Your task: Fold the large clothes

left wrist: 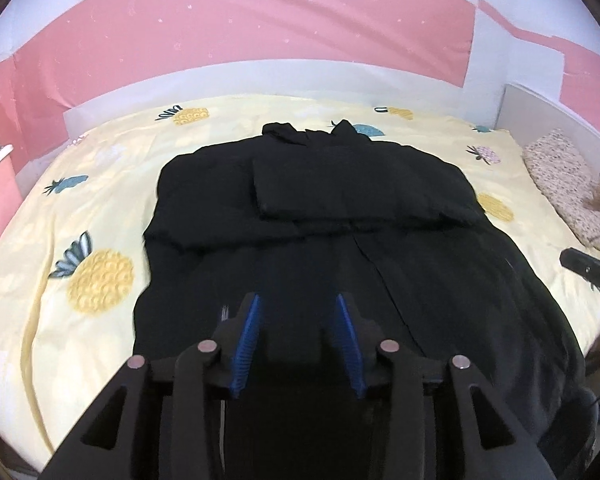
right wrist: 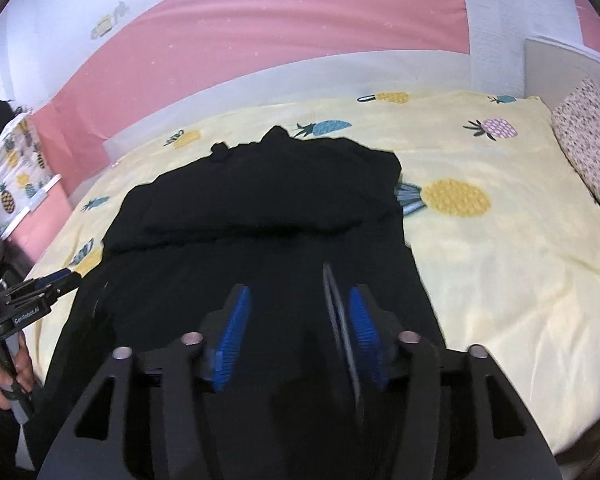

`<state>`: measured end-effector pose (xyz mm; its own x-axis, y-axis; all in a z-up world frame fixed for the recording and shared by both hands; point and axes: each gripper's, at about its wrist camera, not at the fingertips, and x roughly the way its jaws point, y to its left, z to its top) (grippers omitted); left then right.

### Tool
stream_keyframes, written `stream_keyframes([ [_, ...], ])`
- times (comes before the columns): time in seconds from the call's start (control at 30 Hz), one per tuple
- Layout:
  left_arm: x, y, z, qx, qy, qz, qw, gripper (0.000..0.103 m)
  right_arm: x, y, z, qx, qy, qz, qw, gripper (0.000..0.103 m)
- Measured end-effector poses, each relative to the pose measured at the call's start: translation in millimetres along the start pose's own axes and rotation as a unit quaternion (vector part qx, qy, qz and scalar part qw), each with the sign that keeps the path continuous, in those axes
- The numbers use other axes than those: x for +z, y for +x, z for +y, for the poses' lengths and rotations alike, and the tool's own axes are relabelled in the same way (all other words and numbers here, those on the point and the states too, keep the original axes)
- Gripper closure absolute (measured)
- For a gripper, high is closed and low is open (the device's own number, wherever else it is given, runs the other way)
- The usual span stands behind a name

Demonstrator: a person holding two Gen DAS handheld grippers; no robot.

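Note:
A large black coat (left wrist: 320, 216) lies flat on a bed with a yellow pineapple sheet (left wrist: 60, 240), collar at the far end, both sleeves folded across its chest. It also shows in the right wrist view (right wrist: 260, 216). My left gripper (left wrist: 298, 300) is open with blue pads, over the coat's near hem on the left side. My right gripper (right wrist: 296, 292) is open over the near hem on the right side; a thin dark strip (right wrist: 340, 320) hangs by its right pad. Each gripper shows at the edge of the other's view, the right one (left wrist: 588, 270) and the left one (right wrist: 36, 292).
A pink and white wall (left wrist: 260, 32) runs behind the bed. A speckled pillow (left wrist: 568, 184) lies at the bed's right end against a white headboard (left wrist: 548, 116). A pineapple-print cloth (right wrist: 16, 176) hangs at the left. A hand (right wrist: 0, 376) holds the left gripper's handle.

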<state>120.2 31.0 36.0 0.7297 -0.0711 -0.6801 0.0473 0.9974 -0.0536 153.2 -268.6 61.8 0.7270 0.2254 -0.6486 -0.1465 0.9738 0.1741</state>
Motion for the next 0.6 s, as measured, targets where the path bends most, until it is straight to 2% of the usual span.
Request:
stream_keyframes([
  [0.3,-58,-37,12,0.003,-0.016,0.019,0.9997,0.057,-66,-26,-4,0.006,0.027,0.027,0.999,0.043],
  [0.43,-75,-49,20,0.011,-0.037,0.020,0.9990,0.057,-81,-34,-7,-0.022,0.018,0.020,0.999,0.043],
  [0.6,-94,-57,37,0.026,-0.053,0.028,0.9979,0.057,-87,-46,-22,-0.027,0.031,0.012,0.999,0.043],
])
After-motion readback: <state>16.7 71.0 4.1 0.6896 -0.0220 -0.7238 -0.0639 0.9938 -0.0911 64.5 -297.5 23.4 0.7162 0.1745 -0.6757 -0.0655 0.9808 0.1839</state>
